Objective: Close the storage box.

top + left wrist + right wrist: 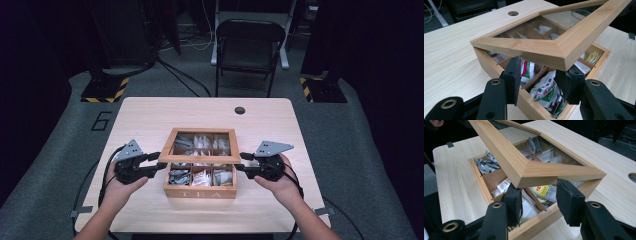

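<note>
- On the light wooden table (pixel 150 112) in the high view, a wooden tea box (pixel 200 191) marked "TEA" sits near the person's edge, with its glass-paned lid (pixel 200 158) raised at the front and hinged at the far side. The left gripper (pixel 159 163) meets the lid's front left corner and the right gripper (pixel 241 162) meets its front right corner, each borne by a hand (pixel 117 187). Tea bags (pixel 201 178) fill the 3 front compartments. Beyond the table stands a dark folding chair (pixel 248 47).
- From the left gripper view, the lid's corner (pixel 564 53) hangs just above the 2 black jaws, which stand apart on either side of it. The right-hand pad (pixel 567 85) lies right under the corner's underside; the left-hand pad (pixel 515 75) stands in front of the box's front wall (pixel 529 105). Whether the pads press the wood I cannot tell. Green and white sachets (pixel 546 92) lie in the open compartment below, and a round hole (pixel 513 13) shows in the tabletop farther off.
- From the right gripper view, the opposite lid corner (pixel 524 176) sits just above the 2 spread jaws, the left pad (pixel 513 202) under it and the right pad (pixel 569 197) under the lid's side rail. A firm clamp cannot be told here either. A yellow sachet (pixel 541 190) and white ones lie in the box beneath.
</note>
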`<state>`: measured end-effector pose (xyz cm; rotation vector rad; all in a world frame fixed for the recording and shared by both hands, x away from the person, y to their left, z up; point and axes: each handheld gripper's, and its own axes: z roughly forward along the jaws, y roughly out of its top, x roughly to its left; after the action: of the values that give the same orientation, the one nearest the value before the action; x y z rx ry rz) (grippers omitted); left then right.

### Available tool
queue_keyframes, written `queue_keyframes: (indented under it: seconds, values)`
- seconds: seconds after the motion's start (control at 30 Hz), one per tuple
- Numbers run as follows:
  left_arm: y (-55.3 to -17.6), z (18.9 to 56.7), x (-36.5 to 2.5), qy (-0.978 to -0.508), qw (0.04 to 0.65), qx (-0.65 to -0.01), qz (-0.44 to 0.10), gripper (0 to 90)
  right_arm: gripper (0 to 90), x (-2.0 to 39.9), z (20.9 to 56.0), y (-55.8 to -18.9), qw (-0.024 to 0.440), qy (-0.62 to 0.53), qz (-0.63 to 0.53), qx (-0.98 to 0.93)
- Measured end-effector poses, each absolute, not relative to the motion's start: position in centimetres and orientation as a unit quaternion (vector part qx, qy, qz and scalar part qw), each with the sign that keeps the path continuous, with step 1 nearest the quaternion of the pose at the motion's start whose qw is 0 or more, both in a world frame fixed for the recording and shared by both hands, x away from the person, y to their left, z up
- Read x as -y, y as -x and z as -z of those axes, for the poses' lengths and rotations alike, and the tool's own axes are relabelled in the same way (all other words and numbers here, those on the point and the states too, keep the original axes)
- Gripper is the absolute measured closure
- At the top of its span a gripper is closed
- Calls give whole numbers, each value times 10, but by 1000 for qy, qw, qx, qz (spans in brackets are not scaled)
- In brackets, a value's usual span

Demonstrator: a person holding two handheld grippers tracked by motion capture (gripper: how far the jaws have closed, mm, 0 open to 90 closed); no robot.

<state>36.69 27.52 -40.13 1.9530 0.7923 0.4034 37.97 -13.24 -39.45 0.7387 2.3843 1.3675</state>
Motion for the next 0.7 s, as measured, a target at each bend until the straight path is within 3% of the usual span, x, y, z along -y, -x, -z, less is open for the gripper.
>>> queue_keyframes:
  seconds: [0.7]
  values:
    - [-353,426,-276,-803,476,-321,-161,559,535,132,422,-361,151,-261,-485,-821]
